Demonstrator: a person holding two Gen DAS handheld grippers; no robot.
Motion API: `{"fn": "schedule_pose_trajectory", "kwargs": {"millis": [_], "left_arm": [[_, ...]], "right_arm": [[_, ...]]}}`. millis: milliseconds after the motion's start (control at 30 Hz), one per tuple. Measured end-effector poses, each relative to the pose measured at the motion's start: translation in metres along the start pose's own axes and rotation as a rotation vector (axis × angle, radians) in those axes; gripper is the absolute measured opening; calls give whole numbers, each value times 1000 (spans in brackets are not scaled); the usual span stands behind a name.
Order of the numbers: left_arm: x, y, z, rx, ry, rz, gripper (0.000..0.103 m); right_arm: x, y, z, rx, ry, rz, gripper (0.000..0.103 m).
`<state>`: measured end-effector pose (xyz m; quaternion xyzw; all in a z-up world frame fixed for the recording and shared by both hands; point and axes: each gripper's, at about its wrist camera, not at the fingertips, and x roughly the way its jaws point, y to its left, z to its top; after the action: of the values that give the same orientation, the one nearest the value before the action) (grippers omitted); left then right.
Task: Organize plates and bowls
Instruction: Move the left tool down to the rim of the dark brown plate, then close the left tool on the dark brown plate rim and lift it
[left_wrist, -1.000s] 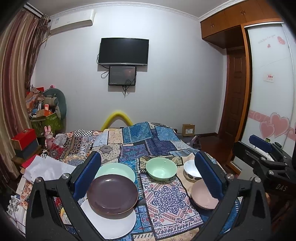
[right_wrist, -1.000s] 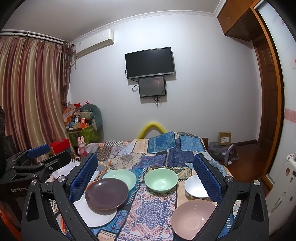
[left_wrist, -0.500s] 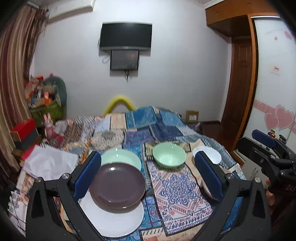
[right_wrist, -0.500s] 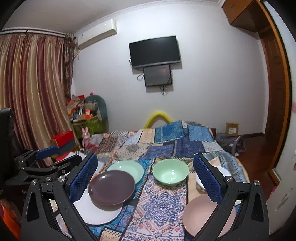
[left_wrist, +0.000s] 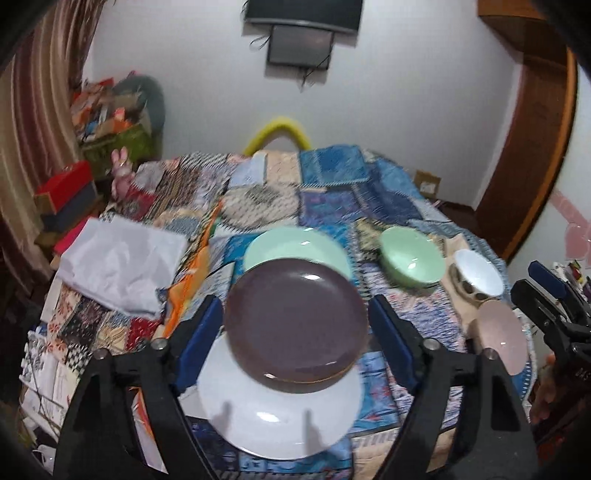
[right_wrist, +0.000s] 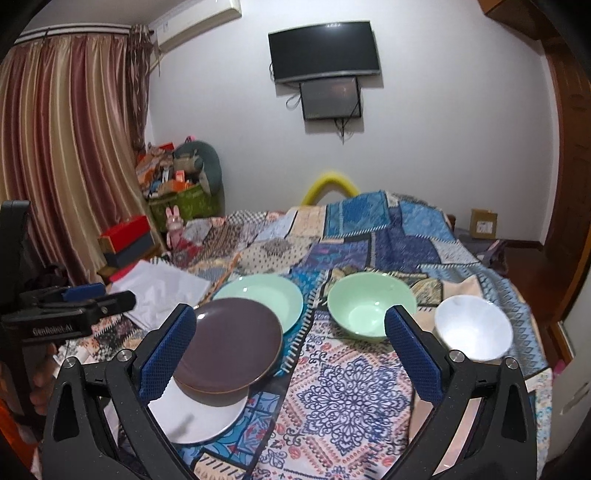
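On the patchwork cloth a brown plate (left_wrist: 295, 325) lies on a white plate (left_wrist: 280, 406), with a green plate (left_wrist: 295, 247) just behind. To the right stand a green bowl (left_wrist: 412, 258), a white bowl (left_wrist: 478, 273) and a pink bowl (left_wrist: 502, 336). My left gripper (left_wrist: 295, 332) hovers over the brown plate. Its jaws are closing, they flank the plate in the picture, and the pads do not press on it. My right gripper (right_wrist: 291, 350) is over the patterned cloth between the brown plate (right_wrist: 229, 343) and the green bowl (right_wrist: 369, 310). Its jaws are closing slightly with nothing between them.
A crumpled white sheet (left_wrist: 122, 266) lies left of the plates. Red and dark boxes (left_wrist: 66, 188) and a cluttered green basket (right_wrist: 184, 199) stand by the curtain. The table's near edge runs under both grippers. A wooden door (left_wrist: 535, 155) is at the right.
Both grippers have sunk and tipped down towards the dishes, which now look larger. The left jaws have narrowed around the view of the brown plate. No dish has moved.
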<state>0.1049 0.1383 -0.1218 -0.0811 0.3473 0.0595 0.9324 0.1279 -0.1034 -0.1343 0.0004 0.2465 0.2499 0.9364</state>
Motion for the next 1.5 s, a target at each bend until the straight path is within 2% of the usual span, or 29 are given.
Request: {"fn": "schedule_pose_trajectory", "kwargs": {"millis": [33, 233, 400, 500, 900, 1167, 1500], "left_arm": [[4, 7, 0, -2, 11, 13, 71], [34, 45, 0, -8, 126, 31, 56], [67, 72, -8, 20, 244, 67, 50], [84, 82, -14, 37, 283, 85, 47], [143, 89, -25, 16, 329, 6, 47], [167, 87, -21, 3, 344, -36, 46], [188, 86, -20, -16, 372, -91, 41]], "right_arm": [[4, 2, 0, -2, 9, 0, 96], [40, 7, -4, -7, 81, 28, 90], [72, 7, -10, 25, 159, 61, 82], [89, 7, -15, 34, 200, 65, 78], [140, 12, -39, 22, 333, 55, 70], [161, 11, -51, 35, 397, 53, 62], [177, 11, -58, 69, 467, 99, 36]]}}
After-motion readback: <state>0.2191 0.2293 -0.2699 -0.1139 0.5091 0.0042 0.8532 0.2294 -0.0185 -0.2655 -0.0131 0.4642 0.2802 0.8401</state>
